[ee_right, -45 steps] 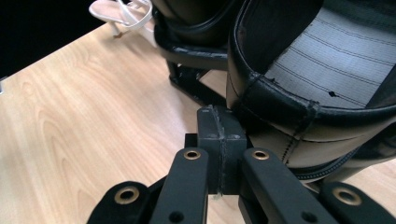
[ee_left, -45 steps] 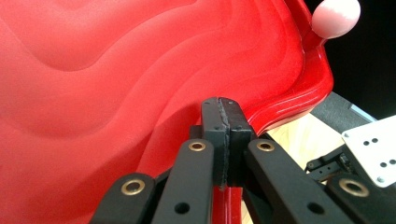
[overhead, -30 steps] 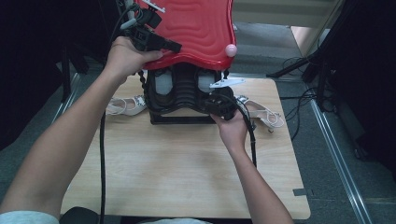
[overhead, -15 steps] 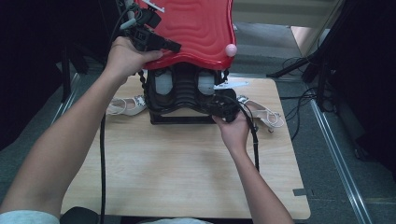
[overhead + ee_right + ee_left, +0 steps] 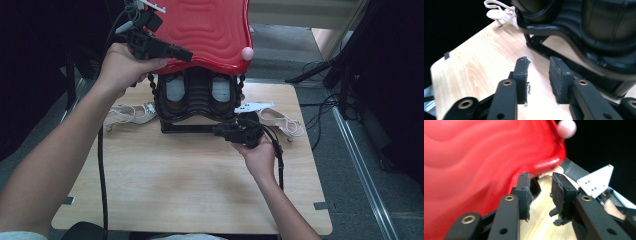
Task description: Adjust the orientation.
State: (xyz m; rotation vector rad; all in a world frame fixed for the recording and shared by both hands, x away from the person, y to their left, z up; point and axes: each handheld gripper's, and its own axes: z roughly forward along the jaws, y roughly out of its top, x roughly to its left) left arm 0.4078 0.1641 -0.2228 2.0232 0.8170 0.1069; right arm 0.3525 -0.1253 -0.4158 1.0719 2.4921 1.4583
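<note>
The red lid (image 5: 205, 32) stands raised over the black case (image 5: 197, 97) — a stiff, glossy moulded shell, probably light but slippery, best taken at its lower rim. The left gripper (image 5: 540, 192), lifted high with the forearm stretched forward, has its jaws narrowly parted and empty, that rim just beyond the left jaw. The right gripper (image 5: 537, 75) lies low over the table (image 5: 481, 65) — jaws narrowly apart, empty, the case's base just beyond them.

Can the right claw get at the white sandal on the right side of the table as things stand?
Probably yes. The right claw sits open near the black base, and the white sandal lies just beside that hand on bare tabletop; it would need turning, since it faces away.
</note>
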